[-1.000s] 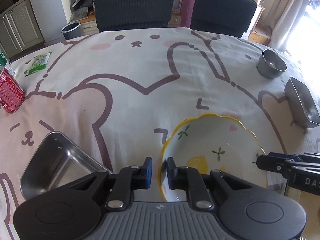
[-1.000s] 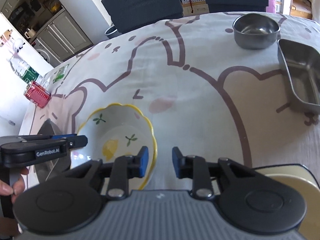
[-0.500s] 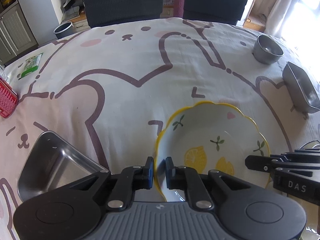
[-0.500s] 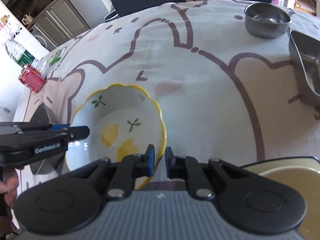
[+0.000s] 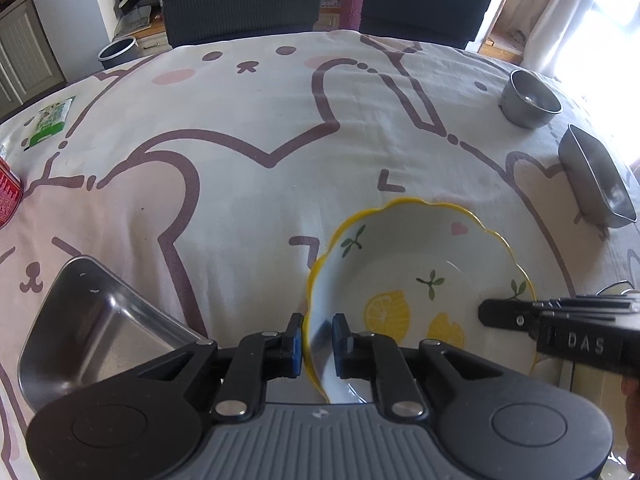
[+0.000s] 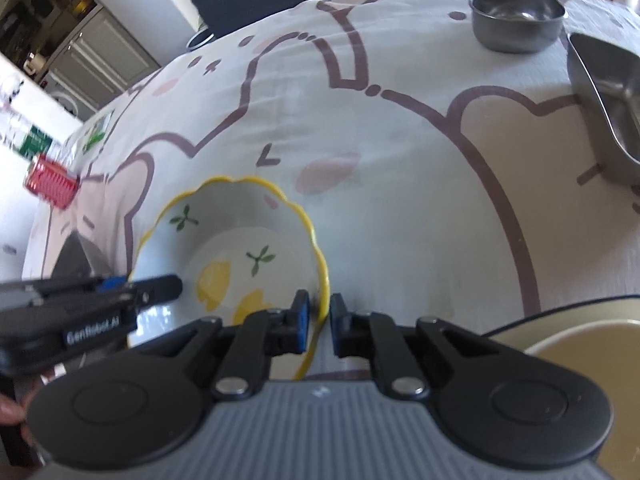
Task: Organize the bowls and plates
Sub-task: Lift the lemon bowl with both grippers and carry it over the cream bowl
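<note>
A white bowl point(image 5: 420, 248) with a wavy yellow rim and lemon prints sits on the cartoon tablecloth, held from both sides. My left gripper point(image 5: 318, 340) is shut on its left rim, one pad outside the wall and one inside. In the right wrist view, my right gripper point(image 6: 320, 316) is shut on the right rim of the same bowl point(image 6: 240, 216). Each gripper shows side-on in the other's view: the right gripper point(image 5: 492, 314) over the bowl's right edge, the left gripper point(image 6: 172, 286) over its left edge.
A steel tray point(image 5: 100, 328) lies just left of the bowl. A round steel bowl point(image 5: 530, 98) and a steel dish point(image 5: 596, 176) stand far right. A cream plate point(image 6: 580, 344) is near right. A red can point(image 5: 8, 196) and green packet point(image 5: 48, 120) lie left. Two chairs stand behind.
My right gripper's jaws have come together on the bowl's right rim. My left gripper has kept its hold on the left rim.
</note>
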